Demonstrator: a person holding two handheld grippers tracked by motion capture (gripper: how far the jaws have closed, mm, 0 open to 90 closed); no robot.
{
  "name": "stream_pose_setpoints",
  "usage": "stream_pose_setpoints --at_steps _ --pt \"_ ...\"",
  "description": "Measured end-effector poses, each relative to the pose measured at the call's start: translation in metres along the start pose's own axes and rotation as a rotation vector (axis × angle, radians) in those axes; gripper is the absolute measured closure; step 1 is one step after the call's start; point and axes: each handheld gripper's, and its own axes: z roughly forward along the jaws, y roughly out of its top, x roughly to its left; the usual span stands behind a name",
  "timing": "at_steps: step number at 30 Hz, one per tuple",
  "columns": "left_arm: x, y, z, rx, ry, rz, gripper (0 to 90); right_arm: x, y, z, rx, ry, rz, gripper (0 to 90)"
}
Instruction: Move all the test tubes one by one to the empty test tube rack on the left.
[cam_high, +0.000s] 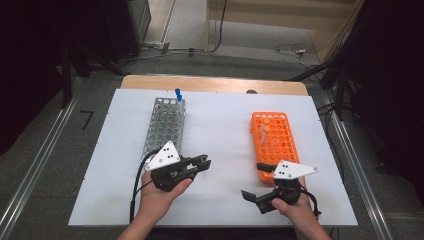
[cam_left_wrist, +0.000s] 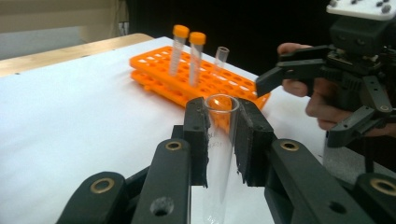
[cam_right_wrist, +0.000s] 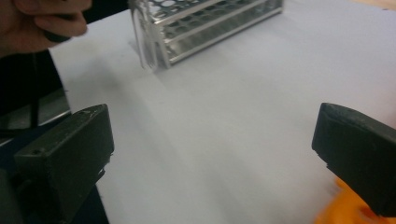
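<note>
- The left tool (cam_left_wrist: 218, 135) is clamped on a clear glass tube (cam_left_wrist: 218, 154), held upright with its open mouth above the pads.
- The right tool (cam_high: 260, 181) has its jaws spread wide with nothing between them – it holds nothing.
- The metal rack (cam_high: 165, 124) lies just beyond the left tool; the orange rack (cam_high: 272, 137) lies farther off, toward the right tool.
- Bare table (cam_high: 220, 135) separates the racks, leaving a clear path for the move.

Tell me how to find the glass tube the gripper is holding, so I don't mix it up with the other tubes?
Start at the white table and find the left gripper near its front edge, beside the clear rack. Pinched upright between its black jaws is a clear test tube. It has no cap and stands in no rack, unlike the orange-capped tubes in the orange rack.
</note>
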Motion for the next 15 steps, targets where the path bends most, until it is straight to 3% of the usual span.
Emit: stream_pose_setpoints --at_steps 8,15 --pt "0.021 0.013 -0.006 -0.032 0.047 -0.02 76.8 -0.018 -0.013 -0.023 -0.016 -0.063 0.031 0.0" --pt "0.043 0.022 -0.009 -0.045 0.116 -0.032 76.8 -0.034 -0.028 -0.038 -0.008 -0.107 0.055 0.0"
